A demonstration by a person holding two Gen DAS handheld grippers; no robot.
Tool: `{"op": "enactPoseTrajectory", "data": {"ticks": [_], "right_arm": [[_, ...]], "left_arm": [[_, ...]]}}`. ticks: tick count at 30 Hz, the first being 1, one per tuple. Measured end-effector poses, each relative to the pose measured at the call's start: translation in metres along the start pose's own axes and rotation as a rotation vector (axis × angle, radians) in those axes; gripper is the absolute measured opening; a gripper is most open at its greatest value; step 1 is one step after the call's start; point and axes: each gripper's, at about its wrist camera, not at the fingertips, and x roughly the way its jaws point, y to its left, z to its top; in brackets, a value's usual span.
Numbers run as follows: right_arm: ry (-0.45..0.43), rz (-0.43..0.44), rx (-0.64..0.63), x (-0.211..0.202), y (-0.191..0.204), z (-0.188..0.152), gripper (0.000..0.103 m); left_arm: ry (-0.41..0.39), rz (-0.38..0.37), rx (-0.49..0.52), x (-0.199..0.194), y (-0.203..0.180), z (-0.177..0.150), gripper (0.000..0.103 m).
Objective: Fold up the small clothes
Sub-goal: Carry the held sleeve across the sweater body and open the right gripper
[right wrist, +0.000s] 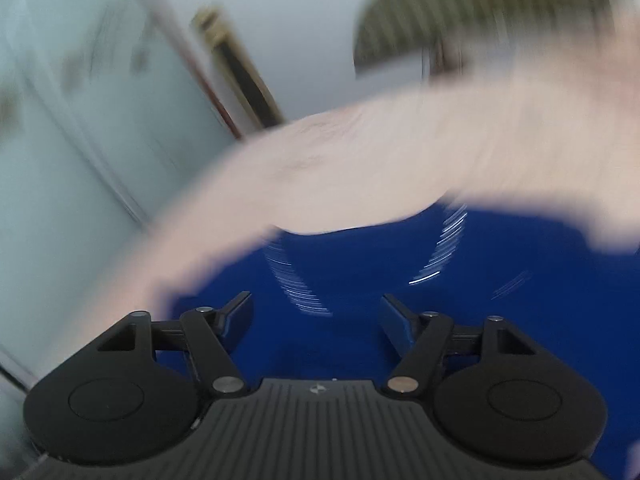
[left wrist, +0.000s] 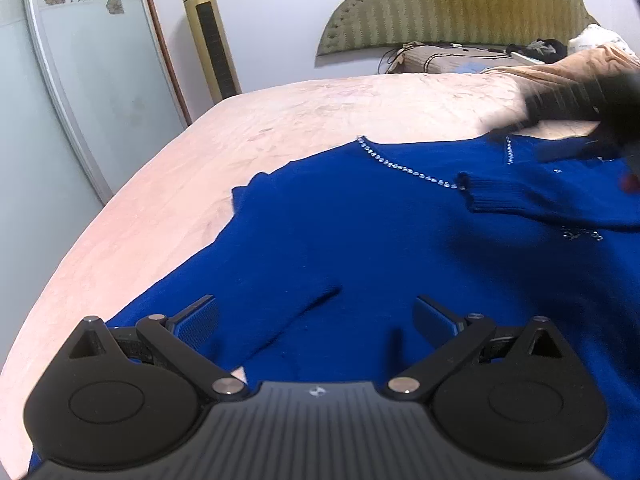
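Pink bed [left wrist: 280, 120] under blue sweater [left wrist: 360, 240]; right view smeared. Left claw [left wrist: 316, 316] and right claw [right wrist: 316, 316] both spread, just above sweater.

Royal-blue sweater [left wrist: 360, 240], pale pink bedspread [left wrist: 280, 120]

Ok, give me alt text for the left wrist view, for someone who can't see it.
The open left gripper hovers over a blue sweater spread on a pink bed, one sleeve cuff folded across its chest. The blurred right gripper is at the sweater's far edge.
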Motion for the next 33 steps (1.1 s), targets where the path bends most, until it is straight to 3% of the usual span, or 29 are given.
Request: {"op": "enactPoseTrajectory", "data": {"ticks": [2,4,8,10,11,12,16,20,28,31,32,33], "right_arm": [[0.027,-0.157,-0.278,-0.009,0.018,-0.019,0.068],[0.066,-0.236,-0.467,-0.014,0.026,-0.042,0.065],[0.074,-0.242,-0.57,-0.001,0.04,-0.055,0.058],[0.061,-0.251,-0.545,0.013,0.042,-0.053,0.042],[0.061,-0.245,-0.502,0.014,0.039,-0.05,0.016],[0.054,-0.229,-0.455,0.024,0.035,-0.05,0.006],[-0.057,-0.172,-0.323,0.0,0.033,-0.037,0.006],[-0.114,-0.037,-0.194,-0.013,0.042,-0.008,0.006],[-0.045,0.079,-0.251,0.027,0.111,-0.008,0.007],[-0.014,0.074,-0.28,0.042,0.128,-0.017,0.007],[-0.004,0.062,-0.277,0.046,0.129,-0.021,0.01],[0.009,0.057,-0.265,0.049,0.13,-0.024,0.022]], "left_arm": [[0.012,-0.006,-0.016,0.003,0.002,0.0,0.103],[0.027,-0.016,-0.031,0.007,0.002,0.0,0.103],[0.04,-0.02,-0.031,0.008,0.0,0.0,0.103],[0.029,-0.014,-0.016,0.005,-0.001,0.001,0.103],[0.019,-0.009,-0.01,0.002,0.0,0.001,0.103],[0.007,-0.002,-0.004,-0.001,0.002,0.001,0.103],[-0.01,0.045,-0.023,-0.003,0.015,0.001,0.103],[0.032,0.028,-0.082,0.002,0.027,-0.002,0.103],[0.026,0.07,-0.073,-0.01,0.04,-0.012,0.103],[0.033,0.071,-0.09,-0.011,0.048,-0.015,0.103],[0.035,0.071,-0.097,-0.011,0.051,-0.016,0.103],[0.036,0.07,-0.102,-0.013,0.053,-0.017,0.103]]}}
